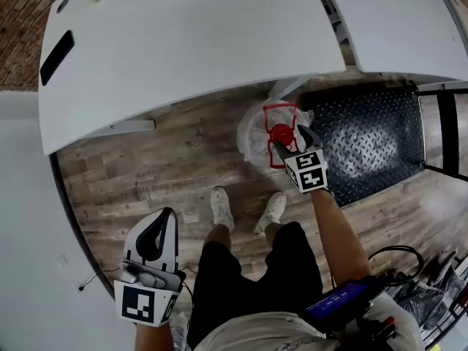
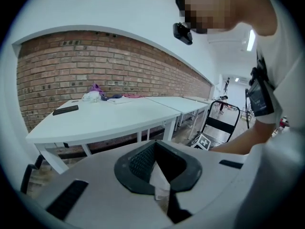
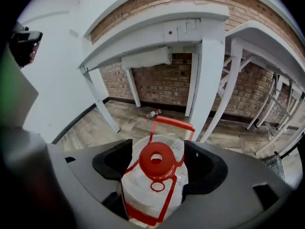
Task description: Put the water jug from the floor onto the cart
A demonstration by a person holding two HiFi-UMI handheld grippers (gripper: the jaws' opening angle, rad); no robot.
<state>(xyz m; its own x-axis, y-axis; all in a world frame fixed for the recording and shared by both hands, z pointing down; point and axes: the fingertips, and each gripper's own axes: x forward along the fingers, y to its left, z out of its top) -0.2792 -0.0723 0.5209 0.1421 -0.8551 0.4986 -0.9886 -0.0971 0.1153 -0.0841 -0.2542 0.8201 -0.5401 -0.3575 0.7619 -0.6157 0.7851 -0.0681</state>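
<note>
The water jug (image 1: 256, 134) is clear plastic with a red cap (image 1: 281, 131) and a red carry handle (image 3: 171, 123). It stands on the wooden floor beside the cart's black diamond-plate deck (image 1: 365, 137). My right gripper (image 1: 292, 141) is down over the jug's top and open. In the right gripper view the jug (image 3: 155, 190) fills the space between the two jaws of that gripper (image 3: 157, 149). My left gripper (image 1: 167, 213) hangs low at the left, far from the jug, its jaws (image 2: 155, 144) shut and empty. The cart's black handle frame (image 2: 221, 123) shows behind it.
White tables (image 1: 190, 42) (image 1: 395, 20) overhang the jug and cart; one white table leg (image 3: 209, 80) stands just behind the jug. A dark phone (image 1: 56, 55) lies on the left table. The person's shoes (image 1: 221, 207) are near the jug. A small bottle (image 3: 153, 113) lies under the tables.
</note>
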